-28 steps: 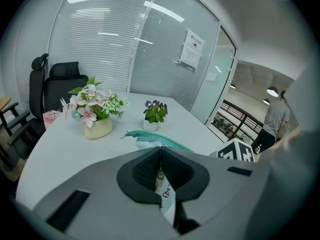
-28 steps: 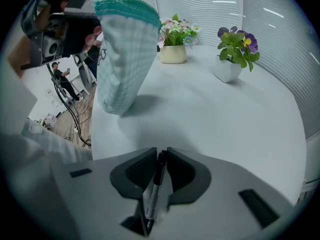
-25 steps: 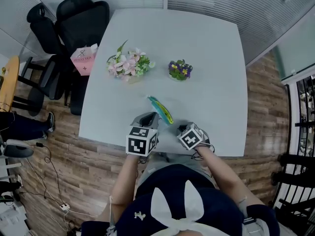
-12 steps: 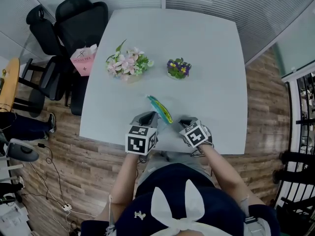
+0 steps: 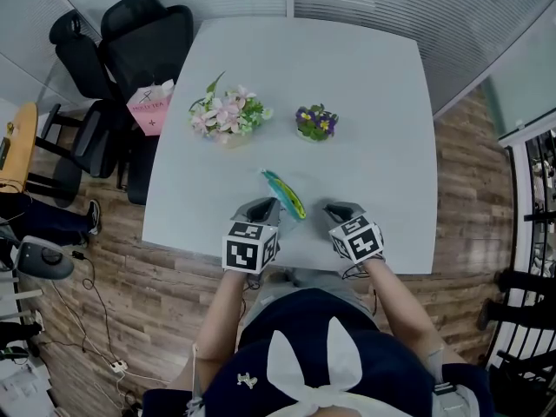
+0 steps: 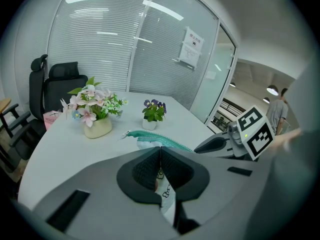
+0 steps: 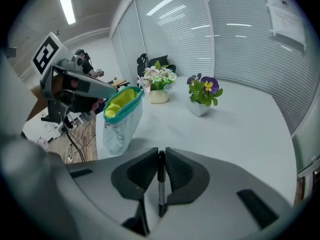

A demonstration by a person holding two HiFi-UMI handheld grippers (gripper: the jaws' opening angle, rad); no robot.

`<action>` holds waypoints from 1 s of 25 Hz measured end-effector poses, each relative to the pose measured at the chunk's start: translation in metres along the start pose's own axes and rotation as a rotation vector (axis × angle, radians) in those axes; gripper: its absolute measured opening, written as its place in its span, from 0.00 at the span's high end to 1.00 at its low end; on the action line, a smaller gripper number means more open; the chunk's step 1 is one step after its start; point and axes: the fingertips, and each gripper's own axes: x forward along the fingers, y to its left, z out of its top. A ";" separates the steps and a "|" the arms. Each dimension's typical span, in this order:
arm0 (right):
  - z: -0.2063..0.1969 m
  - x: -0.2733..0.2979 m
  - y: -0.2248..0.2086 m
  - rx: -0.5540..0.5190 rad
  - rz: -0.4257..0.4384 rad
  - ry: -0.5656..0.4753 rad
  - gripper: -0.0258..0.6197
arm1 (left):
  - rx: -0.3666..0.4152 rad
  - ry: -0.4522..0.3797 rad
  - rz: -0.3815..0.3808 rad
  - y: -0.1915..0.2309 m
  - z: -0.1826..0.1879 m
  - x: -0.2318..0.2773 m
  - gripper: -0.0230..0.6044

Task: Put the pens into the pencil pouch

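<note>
Teal zip edging and a yellow lining mark the open mouth of the pencil pouch (image 7: 120,116), which hangs above the pale surface (image 5: 365,94) near its front edge. The left gripper (image 6: 160,156) is clenched on the pouch. In the left gripper view a strip of pale printed fabric is pinched between the ribbed pads (image 6: 145,169), and the print is too small to read. From there only the zip line and a bit of the pouch's side show past the jaws, while the rest is hidden behind the gripper body. In the head view the pouch (image 5: 284,194) is a thin teal and yellow sliver beside the left gripper (image 5: 263,207).

The right gripper (image 7: 161,159) is grasping a dark pen (image 7: 161,184), and its jaws have just been closing on it. The pen stands lengthwise between the pads with its upper end level with the jaw tips. Its lower end is lost in the shadowed slot below. In the head view the right gripper (image 5: 339,208) sits to the right of the pouch and apart from it, and the pen cannot be seen there at all. Whether the pouch holds anything cannot be told, since only the lining shows.

Further back stand a pot of pink and white flowers (image 5: 228,115) and a smaller pot of purple flowers (image 5: 317,122). Black office chairs (image 5: 139,33) stand at the far left corner.
</note>
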 end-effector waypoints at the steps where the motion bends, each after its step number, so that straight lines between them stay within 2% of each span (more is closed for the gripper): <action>1: 0.004 -0.003 -0.001 0.006 0.000 -0.015 0.88 | -0.001 0.000 0.000 0.000 0.000 0.000 0.93; 11: 0.044 -0.029 -0.010 0.060 -0.024 -0.166 0.88 | -0.007 -0.005 0.004 0.002 0.003 0.002 0.93; 25: 0.118 -0.078 -0.022 0.110 -0.035 -0.377 0.88 | -0.003 -0.012 -0.007 0.007 0.015 0.004 0.93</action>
